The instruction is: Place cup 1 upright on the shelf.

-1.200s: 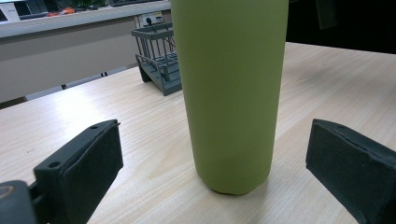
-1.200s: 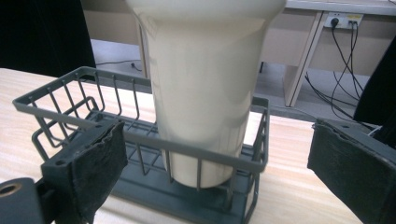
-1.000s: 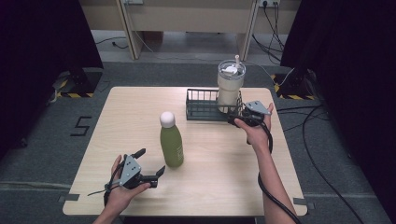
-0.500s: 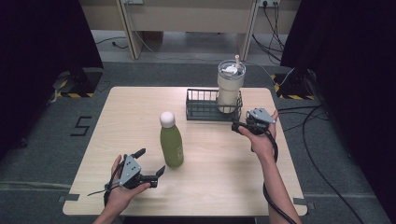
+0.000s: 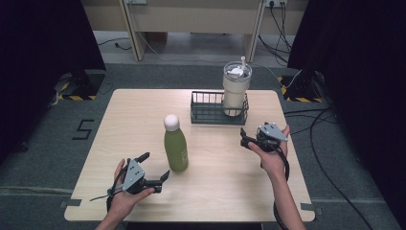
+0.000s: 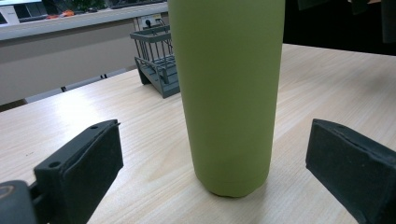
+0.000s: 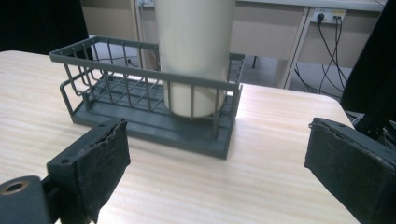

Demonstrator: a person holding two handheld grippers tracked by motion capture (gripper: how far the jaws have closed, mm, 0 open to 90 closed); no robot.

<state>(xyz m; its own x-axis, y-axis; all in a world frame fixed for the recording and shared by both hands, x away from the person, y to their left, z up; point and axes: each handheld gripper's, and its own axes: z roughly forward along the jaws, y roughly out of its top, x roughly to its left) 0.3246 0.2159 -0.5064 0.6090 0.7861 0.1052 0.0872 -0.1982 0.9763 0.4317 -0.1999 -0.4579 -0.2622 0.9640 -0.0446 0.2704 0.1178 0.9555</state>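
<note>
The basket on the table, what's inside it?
A tall cream tumbler stands inside the dark wire basket, at its right end. The rest of the basket looks empty. The tumbler's lid hides whatever is in it.

From my left gripper view the green bottle (image 6: pixel 227 93) is cut off at the top edge, its cap out of frame. From my right gripper view the cream tumbler (image 7: pixel 195 56) loses its lid above too, and the wire basket (image 7: pixel 140 100) bars cross its foot.
</note>
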